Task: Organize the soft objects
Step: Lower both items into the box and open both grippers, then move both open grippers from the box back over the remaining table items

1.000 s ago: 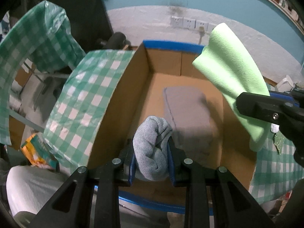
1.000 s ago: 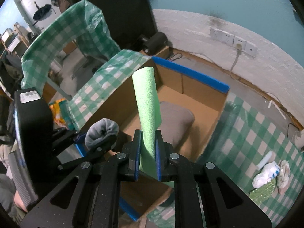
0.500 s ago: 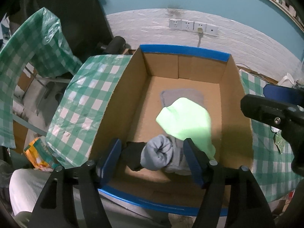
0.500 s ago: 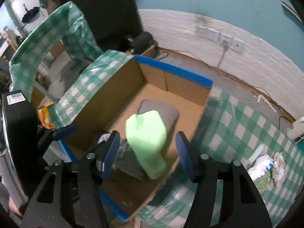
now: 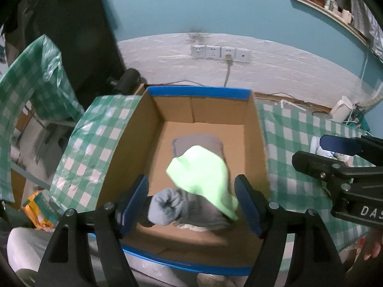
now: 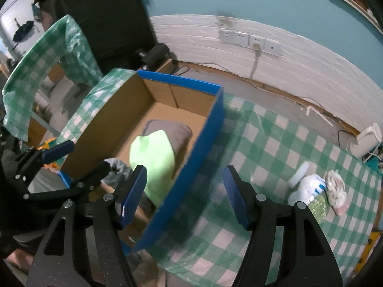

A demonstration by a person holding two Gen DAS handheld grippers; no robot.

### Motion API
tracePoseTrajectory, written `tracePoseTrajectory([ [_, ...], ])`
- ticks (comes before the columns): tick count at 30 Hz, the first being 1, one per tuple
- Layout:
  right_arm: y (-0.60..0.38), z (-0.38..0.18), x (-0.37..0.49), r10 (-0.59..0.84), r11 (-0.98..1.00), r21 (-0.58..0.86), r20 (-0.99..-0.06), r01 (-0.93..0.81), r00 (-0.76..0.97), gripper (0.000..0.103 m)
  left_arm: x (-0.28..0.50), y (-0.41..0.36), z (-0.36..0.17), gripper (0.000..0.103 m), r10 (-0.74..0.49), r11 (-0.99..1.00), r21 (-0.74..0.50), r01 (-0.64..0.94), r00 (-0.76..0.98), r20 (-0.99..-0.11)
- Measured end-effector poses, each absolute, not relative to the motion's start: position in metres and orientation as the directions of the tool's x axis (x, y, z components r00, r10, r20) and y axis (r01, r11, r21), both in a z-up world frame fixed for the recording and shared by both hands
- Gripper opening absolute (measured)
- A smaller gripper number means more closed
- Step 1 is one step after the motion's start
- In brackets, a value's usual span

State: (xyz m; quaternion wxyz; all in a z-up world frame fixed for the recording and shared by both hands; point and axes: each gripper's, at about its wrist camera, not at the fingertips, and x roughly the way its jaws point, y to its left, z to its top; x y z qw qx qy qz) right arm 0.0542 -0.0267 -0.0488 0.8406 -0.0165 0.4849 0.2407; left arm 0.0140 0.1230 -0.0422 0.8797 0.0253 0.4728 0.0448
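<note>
Because both soft pieces are lying loose in the box [image 5: 134, 141], we are no longer gripping anything. We are seeing the green cloth [image 5: 203, 179] draping over the grey cloth [image 5: 198, 143] that is lying flat on the box floor, and its near edge is spilling onto the grey sock [image 5: 167, 205], which is sitting bunched at the near wall. We are judging that the pile is landing at the near end because that is where both grippers are hanging; the far half of the floor is staying bare.

Our left gripper [image 5: 191, 203] is opening, its blue pads [image 5: 136, 198] standing to either side of the sock and the green cloth without pressing on them, so both are resting on the cardboard alone. Our right gripper [image 6: 184, 196] is opening a little too, and nothing is lying between its jaws: in its own view they are straddling the blue-taped right wall of the box, one pad over the interior, the other over the tablecloth [image 6: 263, 148].

Out on that checked tablecloth, to the right and well apart from the box, we are noticing a small heap [image 6: 318, 191] of white and green items, too blurred for us to name. We are guessing these are the next things to sort, which may be why our right gripper is sitting toward that side.
</note>
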Motion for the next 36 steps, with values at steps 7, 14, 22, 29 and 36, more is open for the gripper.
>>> tracePoseTrajectory([
  [7,-0.063,-0.054,0.055,0.367,0.909,0.22,-0.826,-0.354,0.428,0.067,0.017,0.096,-0.044,0.075,0.071,0.996,0.088,0.005,0.553,-0.83],
  [14,-0.099,-0.063,0.057,0.336,0.932,0.226,-0.834,-0.284,0.438,0.067,0.021,0.064,-0.044,0.076,0.048,0.993,0.101,0.065,0.553,-0.831],
  [22,-0.143,-0.08,0.057,0.285,0.956,0.217,-0.853,-0.198,0.438,0.067,0.025,0.023,-0.048,0.077,0.014,0.986,0.102,0.134,0.541,-0.841],
  [29,-0.176,-0.104,0.063,0.25,0.968,0.214,-0.872,-0.131,0.421,0.068,0.035,-0.015,-0.065,0.077,0.038,0.969,0.16,0.187,0.528,-0.849],
  [36,-0.198,-0.134,0.071,0.201,0.979,0.189,-0.897,-0.07,0.394,0.068,0.05,-0.033,-0.097,0.077,0.039,0.968,0.147,0.202,0.461,-0.887],
])
